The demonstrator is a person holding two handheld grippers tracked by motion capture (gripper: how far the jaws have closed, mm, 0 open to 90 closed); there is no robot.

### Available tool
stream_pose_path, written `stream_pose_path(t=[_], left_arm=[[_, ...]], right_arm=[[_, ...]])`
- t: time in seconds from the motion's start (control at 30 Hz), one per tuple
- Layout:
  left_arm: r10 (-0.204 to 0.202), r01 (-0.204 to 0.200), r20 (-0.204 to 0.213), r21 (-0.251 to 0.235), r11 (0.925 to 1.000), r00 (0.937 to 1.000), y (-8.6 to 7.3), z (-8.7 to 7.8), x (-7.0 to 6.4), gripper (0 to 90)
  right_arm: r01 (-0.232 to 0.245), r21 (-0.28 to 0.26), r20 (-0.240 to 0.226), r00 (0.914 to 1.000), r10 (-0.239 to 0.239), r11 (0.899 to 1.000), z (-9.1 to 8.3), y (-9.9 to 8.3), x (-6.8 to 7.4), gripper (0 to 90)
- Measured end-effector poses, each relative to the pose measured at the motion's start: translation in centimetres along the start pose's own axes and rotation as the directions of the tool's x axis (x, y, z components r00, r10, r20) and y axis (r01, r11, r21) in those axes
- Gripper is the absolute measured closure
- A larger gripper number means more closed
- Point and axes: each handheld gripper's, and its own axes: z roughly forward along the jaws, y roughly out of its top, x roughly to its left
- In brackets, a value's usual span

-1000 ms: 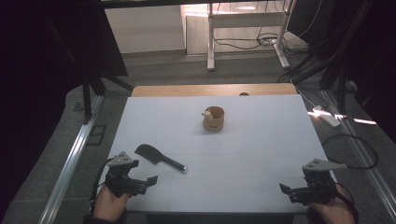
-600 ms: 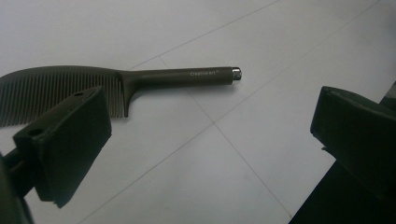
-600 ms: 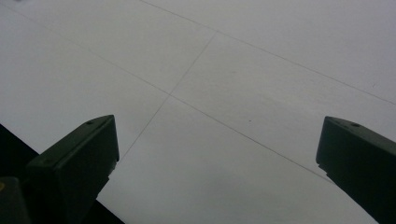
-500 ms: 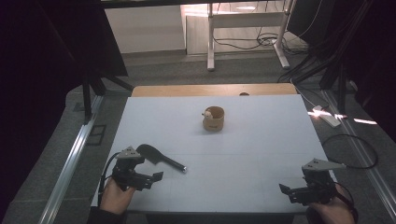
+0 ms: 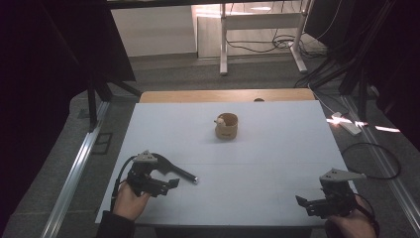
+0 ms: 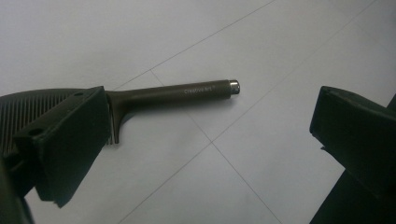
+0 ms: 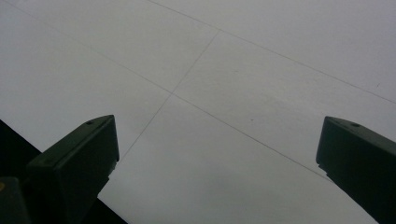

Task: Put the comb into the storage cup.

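Dark scraper [image 5: 171, 168] flat on the white counter [image 5: 277, 148], near left edge, handle running rightward. Left tongs [image 5: 166, 186] gaping wide just beside it, much nearer than right tongs [image 5: 309, 204], also gaping, holding nothing, well apart.

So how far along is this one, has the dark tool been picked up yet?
Not yet. The dark tool lies flat on the white table, with nothing visibly done. In hand: the left gripper sits over its blade end, jaws wide open around the handle. The right gripper is open above bare table. Gripping and lifting remain; the wooden cup stands untouched.
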Motion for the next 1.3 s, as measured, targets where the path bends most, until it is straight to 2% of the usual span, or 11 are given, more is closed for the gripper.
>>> stream_pose_path(t=[0.2,0.7,1.03,1.3], left_arm=[[-0.011,0.011,0.008,0.006,0.9999,0.9999,0.7,0.6,0.1,0.0],[0.008,-0.009,0.036,0.041,0.9991,0.9993,2.1,2.0,0.3,0.0],[-0.002,-0.002,0.056,0.056,0.9984,0.9984,2.9,3.1,0.5,0.0],[0.018,-0.025,0.076,0.083,0.9962,0.9970,3.5,4.0,0.3,0.0]], right_arm=[[-0.001,0.004,-0.004,1.0000,0.001,1.000,0.0,0.0,0.0,0.0],[-0.001,0.007,-0.012,0.9999,0.002,1.000,0.1,0.0,-0.1,0.0],[0.000,0.014,-0.014,0.9999,0.000,1.000,0.1,0.1,-0.1,0.0],[0.001,0.018,-0.018,0.9998,0.000,1.000,0.2,0.1,0.0,0.0]])
